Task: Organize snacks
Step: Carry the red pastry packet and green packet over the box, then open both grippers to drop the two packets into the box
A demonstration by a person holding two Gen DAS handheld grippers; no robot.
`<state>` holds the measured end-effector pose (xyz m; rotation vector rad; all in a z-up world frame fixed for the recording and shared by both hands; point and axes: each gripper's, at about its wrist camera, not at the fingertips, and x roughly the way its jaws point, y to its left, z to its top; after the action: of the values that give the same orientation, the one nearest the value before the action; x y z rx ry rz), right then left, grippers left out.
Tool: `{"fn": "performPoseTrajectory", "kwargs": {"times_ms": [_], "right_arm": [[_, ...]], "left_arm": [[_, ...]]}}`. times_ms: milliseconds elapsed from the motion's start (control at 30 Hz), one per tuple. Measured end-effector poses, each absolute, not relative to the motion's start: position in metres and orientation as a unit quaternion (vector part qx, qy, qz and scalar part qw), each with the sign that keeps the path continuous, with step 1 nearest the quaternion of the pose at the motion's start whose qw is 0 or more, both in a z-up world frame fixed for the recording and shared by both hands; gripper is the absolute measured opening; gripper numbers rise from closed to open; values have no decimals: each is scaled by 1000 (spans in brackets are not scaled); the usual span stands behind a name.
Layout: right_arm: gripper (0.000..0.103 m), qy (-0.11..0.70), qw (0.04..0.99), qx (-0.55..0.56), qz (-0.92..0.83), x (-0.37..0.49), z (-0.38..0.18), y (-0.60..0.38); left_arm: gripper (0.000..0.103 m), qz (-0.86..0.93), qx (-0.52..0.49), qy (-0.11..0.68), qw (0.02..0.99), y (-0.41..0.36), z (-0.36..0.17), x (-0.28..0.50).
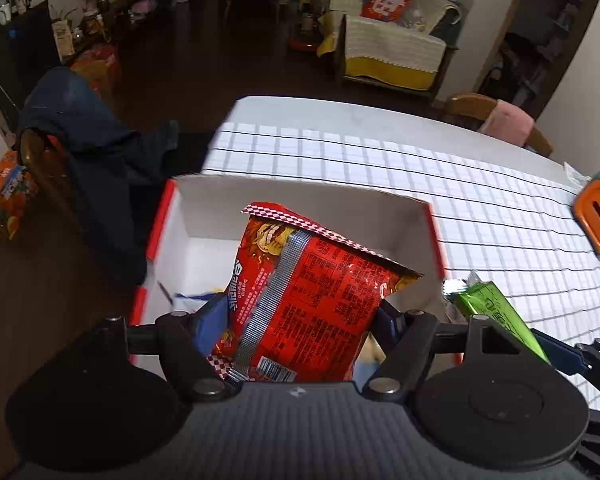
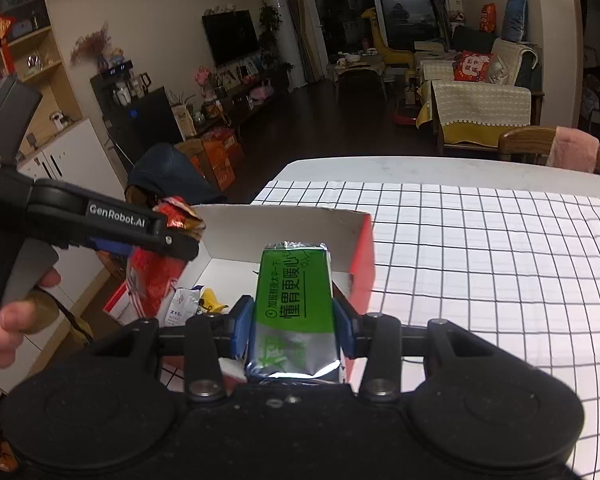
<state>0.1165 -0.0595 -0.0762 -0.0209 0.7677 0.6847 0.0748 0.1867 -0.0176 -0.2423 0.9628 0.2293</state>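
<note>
Jaws of the left gripper clamp the red noodle packet and those of the right gripper clamp the green packet, so lower all 2 well inside the white box before letting go.

Dark wood floor, a wall-mounted television, a sofa under cream throws, and a dark glass door.

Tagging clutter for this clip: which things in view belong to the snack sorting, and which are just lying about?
In the job:
- red noodle packet, in the left gripper
- green foil packet, in the right gripper
- white box
- small wrapped snacks inside it

Lying about:
- orange-lidded container
- dark jacket on chair
</note>
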Motion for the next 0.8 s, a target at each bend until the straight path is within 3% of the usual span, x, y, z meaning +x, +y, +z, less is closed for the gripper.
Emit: {"fn": "performPoseTrajectory", "kwargs": {"times_ms": [333,800], "right_arm": [[41,385,858,-68,333,125,-101,0],[41,430,825,-111,350,138,-138,52]], "left_arm": [[73,128,-89,484,861,222,-53,109],[73,105,-40,555,825,214,-106,156]]}}
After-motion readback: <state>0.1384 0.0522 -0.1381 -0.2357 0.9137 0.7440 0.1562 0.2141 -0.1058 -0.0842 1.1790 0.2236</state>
